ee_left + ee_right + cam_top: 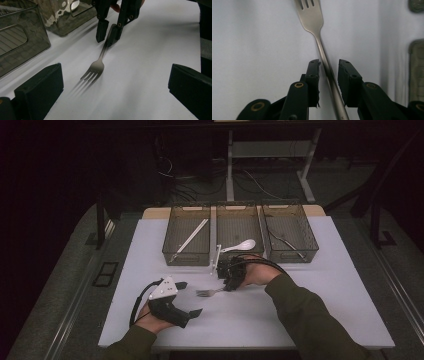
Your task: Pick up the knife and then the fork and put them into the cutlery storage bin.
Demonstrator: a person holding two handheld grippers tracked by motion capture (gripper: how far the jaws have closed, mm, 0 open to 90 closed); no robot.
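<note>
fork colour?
Plain silver-grey metal fork, no pattern. Clearest in the right gripper view.

You stand at a white rectangular tabletop resting on a pale wooden board that shows at its far corners. Beyond, the room is dark: grey carpeted floor, white metal desk legs, tangled black cables at far left.
</note>
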